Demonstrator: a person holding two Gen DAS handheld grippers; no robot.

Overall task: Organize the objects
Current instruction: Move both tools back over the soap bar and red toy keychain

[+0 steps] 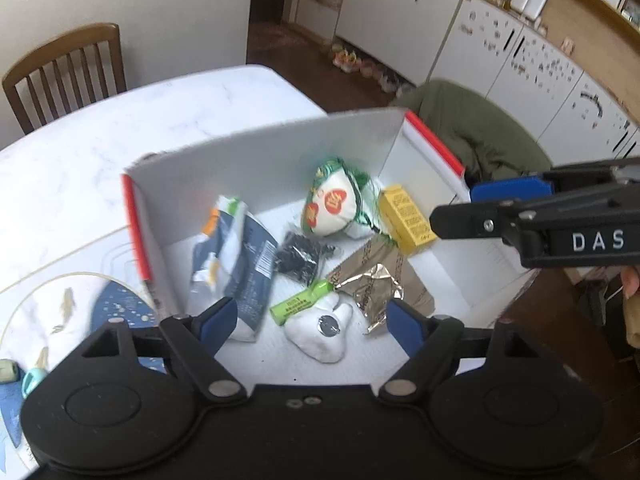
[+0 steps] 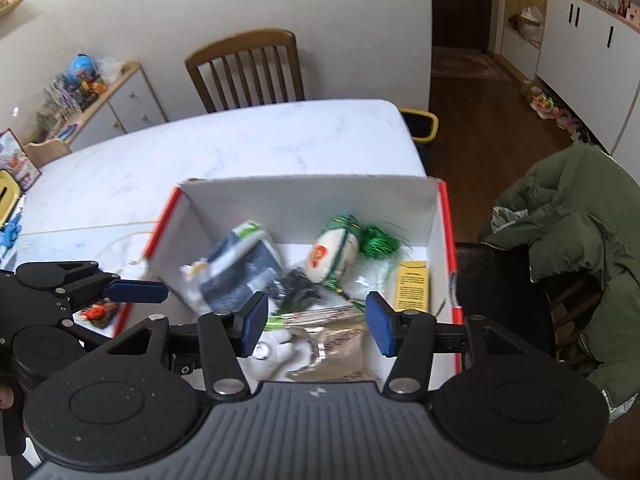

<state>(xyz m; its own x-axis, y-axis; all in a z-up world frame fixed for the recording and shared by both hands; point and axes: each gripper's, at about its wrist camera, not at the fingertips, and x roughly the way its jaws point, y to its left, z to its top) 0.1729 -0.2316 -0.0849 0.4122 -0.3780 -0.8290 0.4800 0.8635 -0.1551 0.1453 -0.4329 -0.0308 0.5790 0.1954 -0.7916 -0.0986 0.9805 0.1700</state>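
Box point(image 1: 280, 160), white inside with red edges, sits on the marble table point(image 1: 120, 128) near its right end, and everything I can see of the task's things lies in it. My left tongs point(image 1: 310, 320) hover over its near side with the blue pads spread wide and nothing between them; my right tongs point(image 2: 318, 324) hang over the same box, likewise spread and empty. In the left view my right tongs come in from the right edge above the box's right wall. On the box floor a dark blue and white packet point(image 1: 236, 256) lies toward the left wall, with a small black bag point(image 1: 302, 258) just beside it. Behind that, a white pouch point(image 1: 334, 208) with red marks and green trim leans near the back wall, and a yellow carton point(image 1: 406, 218) lies by the right wall. Nearer to me are a green tube point(image 1: 300, 304), a white lumpy thing point(image 1: 320, 332) touching it, and crumpled foil point(image 1: 374, 292) on a brown packet point(image 1: 404, 280). A wooden chair point(image 2: 246, 72) stands at the far side of the table, and a green coat point(image 2: 572, 216) hangs over a seat to the right. On the table left of the box lies a blue patterned mat point(image 1: 116, 312).
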